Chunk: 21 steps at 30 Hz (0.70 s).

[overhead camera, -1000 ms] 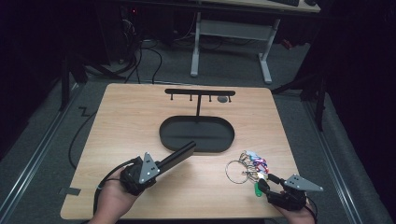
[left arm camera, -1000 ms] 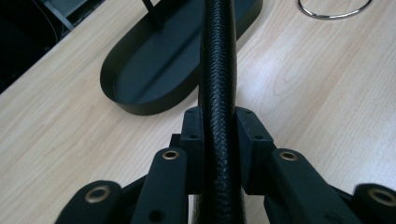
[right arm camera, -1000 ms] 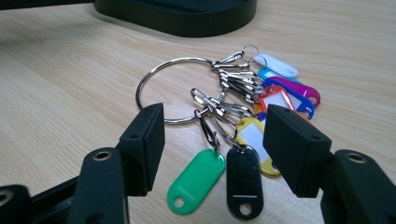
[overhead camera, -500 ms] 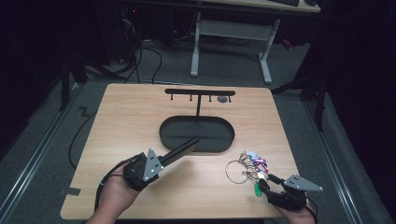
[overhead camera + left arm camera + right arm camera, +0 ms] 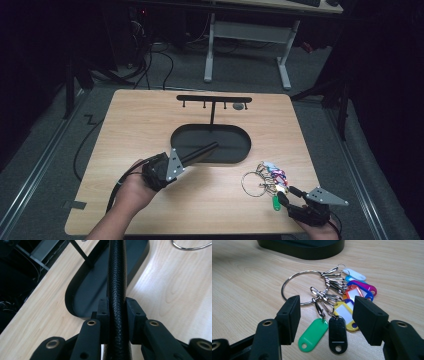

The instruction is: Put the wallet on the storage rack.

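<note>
My left gripper (image 5: 186, 160) is clamped on a black rod (image 5: 117, 277), centre frame, its tip over the tray (image 5: 235, 155). My right gripper (image 5: 325, 312) gapes wide around the key tags (image 5: 337, 307) — closing here could skid them across the counter (image 5: 145, 120), lower right.

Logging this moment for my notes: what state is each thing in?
Left gripper: shut on black rod.
Black rod: held, lifted at a slant, far end over the tray.
Right gripper: open, jaws either side of the tags, gripping nothing.
Key ring: flat on the table, tags fanned out.
Green tag: lying flat between the open jaws.
Tray: on the table.
Hook stand: upright, hooks bare.
</note>
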### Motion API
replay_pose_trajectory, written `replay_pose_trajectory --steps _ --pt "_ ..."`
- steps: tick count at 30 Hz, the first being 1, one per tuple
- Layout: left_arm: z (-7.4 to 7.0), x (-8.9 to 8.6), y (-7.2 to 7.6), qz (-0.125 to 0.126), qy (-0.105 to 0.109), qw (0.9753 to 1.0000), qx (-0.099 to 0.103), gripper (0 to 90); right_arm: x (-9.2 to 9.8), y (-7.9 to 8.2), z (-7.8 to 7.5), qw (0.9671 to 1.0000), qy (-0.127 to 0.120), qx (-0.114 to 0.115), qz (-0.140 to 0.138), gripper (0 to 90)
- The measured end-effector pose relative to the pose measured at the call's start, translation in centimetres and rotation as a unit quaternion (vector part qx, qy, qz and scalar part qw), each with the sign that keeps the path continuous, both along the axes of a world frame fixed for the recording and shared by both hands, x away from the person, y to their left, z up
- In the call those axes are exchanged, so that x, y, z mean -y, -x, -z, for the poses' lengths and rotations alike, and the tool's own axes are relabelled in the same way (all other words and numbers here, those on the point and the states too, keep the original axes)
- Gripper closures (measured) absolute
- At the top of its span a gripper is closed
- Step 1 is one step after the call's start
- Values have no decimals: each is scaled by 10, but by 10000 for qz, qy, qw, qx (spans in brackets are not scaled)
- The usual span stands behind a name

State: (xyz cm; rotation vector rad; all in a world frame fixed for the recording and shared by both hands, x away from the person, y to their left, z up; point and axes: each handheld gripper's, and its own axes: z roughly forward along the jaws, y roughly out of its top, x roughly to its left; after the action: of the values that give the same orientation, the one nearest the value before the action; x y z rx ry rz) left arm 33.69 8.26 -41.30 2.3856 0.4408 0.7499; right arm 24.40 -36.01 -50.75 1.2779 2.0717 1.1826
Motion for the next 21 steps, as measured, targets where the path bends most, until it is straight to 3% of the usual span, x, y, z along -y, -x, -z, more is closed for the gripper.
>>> replay_pose_trajectory --steps 10,18,21 --pt "1 14 -30 38 -156 9998 75 757 1 0 1 10000 -2 -14 41 397" --pt "5 30 -46 266 -452 9979 382 756 2 0 1 10000 12 -15 67 397" --pt "8 34 -52 325 -465 9975 410 756 3 0 1 10000 19 -10 76 397"
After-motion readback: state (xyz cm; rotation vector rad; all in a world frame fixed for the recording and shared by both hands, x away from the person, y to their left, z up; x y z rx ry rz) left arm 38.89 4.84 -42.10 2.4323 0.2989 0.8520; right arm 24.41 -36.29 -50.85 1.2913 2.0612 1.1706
